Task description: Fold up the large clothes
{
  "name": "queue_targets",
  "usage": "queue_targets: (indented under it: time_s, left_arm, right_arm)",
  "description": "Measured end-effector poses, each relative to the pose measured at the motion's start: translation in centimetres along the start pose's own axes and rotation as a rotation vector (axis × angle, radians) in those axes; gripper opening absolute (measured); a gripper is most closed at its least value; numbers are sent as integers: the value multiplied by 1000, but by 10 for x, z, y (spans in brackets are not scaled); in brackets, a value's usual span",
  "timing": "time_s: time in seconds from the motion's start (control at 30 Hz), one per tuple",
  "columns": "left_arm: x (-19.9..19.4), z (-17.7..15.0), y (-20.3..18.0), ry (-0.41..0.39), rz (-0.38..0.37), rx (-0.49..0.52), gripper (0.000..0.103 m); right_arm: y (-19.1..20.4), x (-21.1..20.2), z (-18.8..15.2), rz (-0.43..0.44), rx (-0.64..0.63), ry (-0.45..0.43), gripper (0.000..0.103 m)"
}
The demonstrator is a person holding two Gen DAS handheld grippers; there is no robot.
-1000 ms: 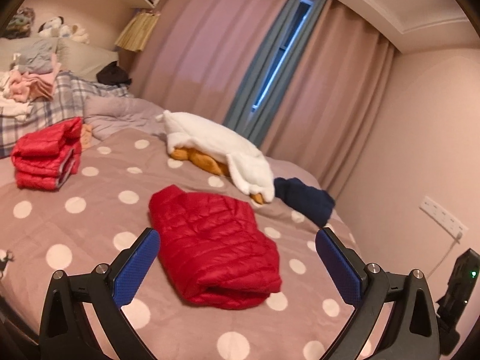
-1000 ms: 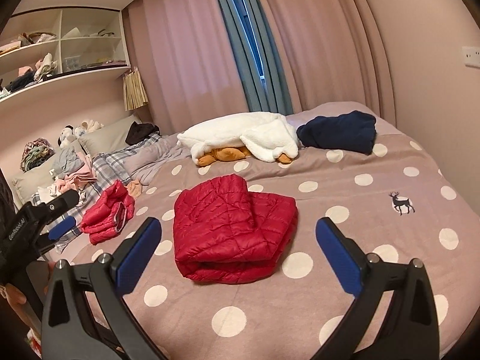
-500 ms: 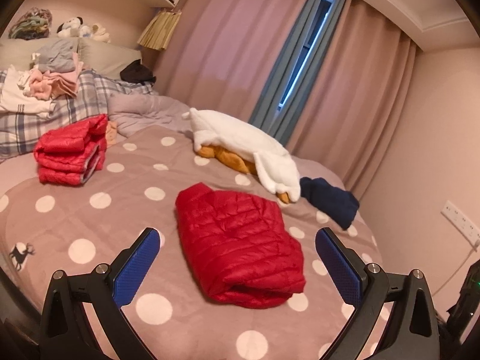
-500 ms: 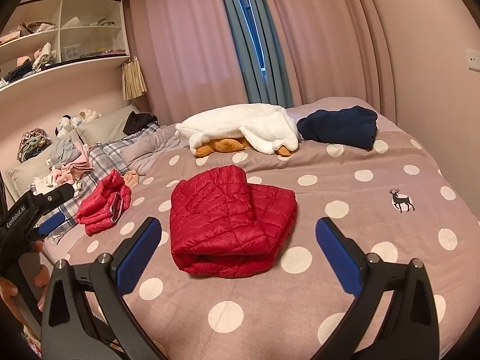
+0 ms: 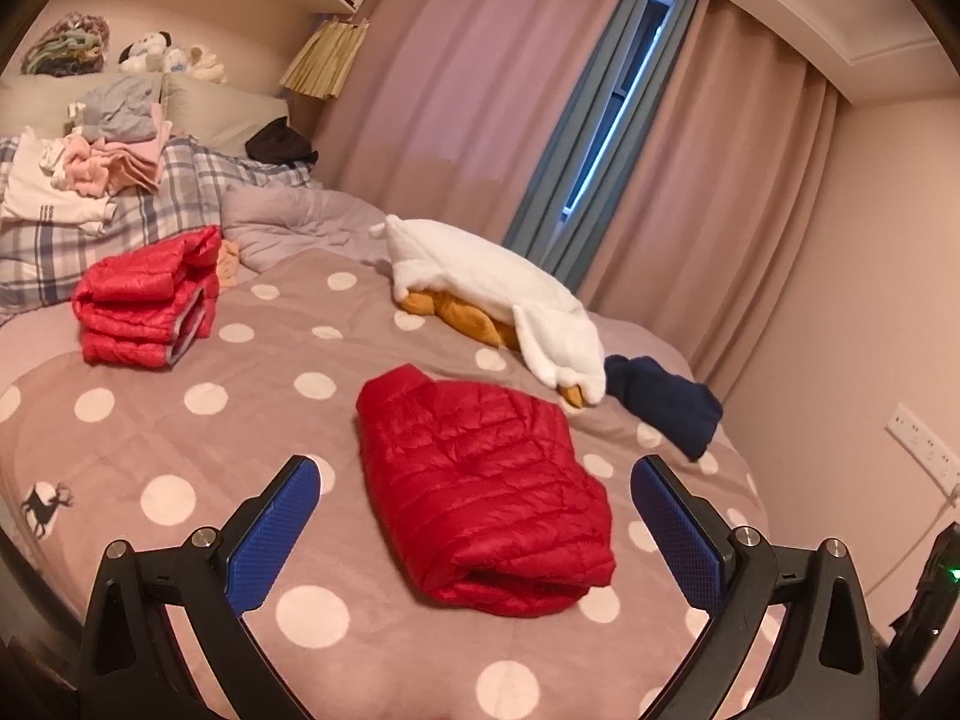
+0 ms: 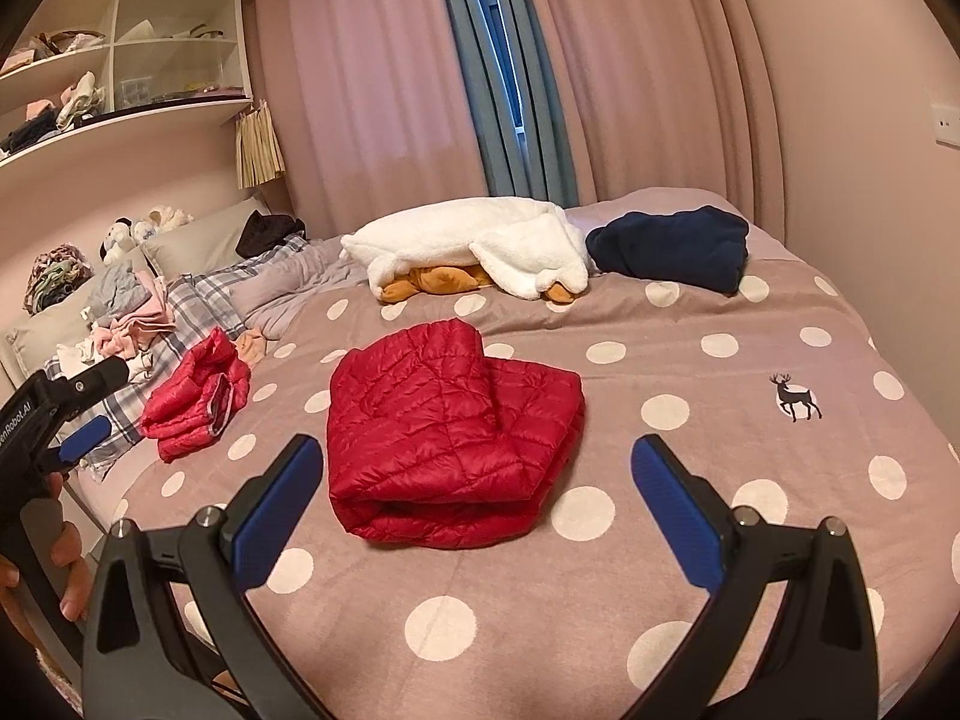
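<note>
**Folded red jacket at bed centre, both grippers released**

Red puffer jacket (image 5: 480,492) lies folded in a thick bundle on the polka-dot bedspread (image 5: 180,420), mid-bed. In the left wrist view its long axis runs from 11 o'clock to 5 o'clock, with the rolled fold edge facing the camera at the 5 o'clock end. In the right wrist view the same jacket (image 6: 444,438) shows its fold edge toward 6 o'clock and a raised hump at 12 o'clock.

Left hand-held gripper (image 5: 474,531): jaws spread wide, holding nothing, above the bed, short of the jacket. Right hand-held gripper (image 6: 477,507): likewise released, empty, jaws flanking the jacket in view, not touching it.

Second folded red jacket (image 5: 147,300) sits at 10 o'clock, well apart. White fleece (image 5: 492,288) at 12 o'clock; navy garment (image 5: 666,405) just beside it at 2 o'clock.
</note>
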State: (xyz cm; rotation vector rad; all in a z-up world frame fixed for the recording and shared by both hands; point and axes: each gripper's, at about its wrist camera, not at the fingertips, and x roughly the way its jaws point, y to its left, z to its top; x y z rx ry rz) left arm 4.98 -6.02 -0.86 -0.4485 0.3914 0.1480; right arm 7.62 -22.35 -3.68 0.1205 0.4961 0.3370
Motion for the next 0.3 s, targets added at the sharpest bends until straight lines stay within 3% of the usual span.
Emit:
queue_targets:
  time_s: [0.3]
  left_arm:
    - [1, 0, -2, -9, 10, 17, 102]
  right_arm:
    - [1, 1, 0, -13, -9, 8, 103]
